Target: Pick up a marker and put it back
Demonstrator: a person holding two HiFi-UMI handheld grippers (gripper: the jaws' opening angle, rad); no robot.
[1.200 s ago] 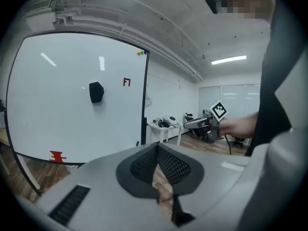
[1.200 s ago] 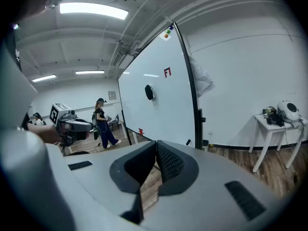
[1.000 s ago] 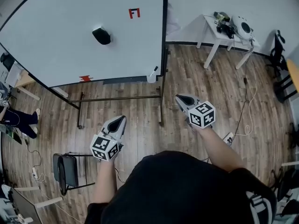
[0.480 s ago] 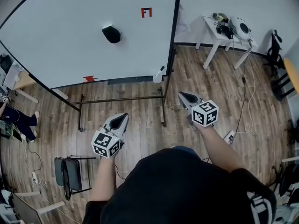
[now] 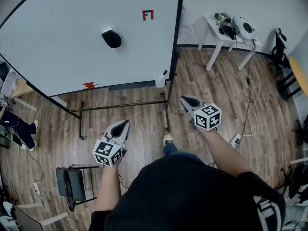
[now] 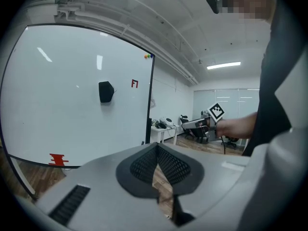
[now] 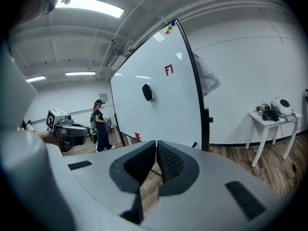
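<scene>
A black marker (image 5: pixel 162 74) stands in a small white holder (image 5: pixel 158 83) at the lower right corner of the big whiteboard (image 5: pixel 62 57). In the right gripper view the marker (image 7: pixel 194 144) shows as a small dark tip beside the board's black post. A black eraser (image 5: pixel 111 38) sticks to the board. My left gripper (image 5: pixel 124 124) is shut and holds nothing; it hangs over the wood floor, well short of the board. My right gripper (image 5: pixel 185 101) is also shut and holds nothing, a little right of the holder and nearer me. Both point toward the board.
The board's metal stand (image 5: pixel 166 114) reaches across the floor between the grippers. A white table (image 5: pixel 216 32) with gear stands at the back right. A folded black chair (image 5: pixel 72 182) is at lower left. Cables and a power strip (image 5: pixel 235 140) lie right. A person (image 7: pixel 100 126) stands beyond the board.
A shoe has stepped into view on the floor between my arms. The board has shifted slightly in the view. Both grippers stay shut.
</scene>
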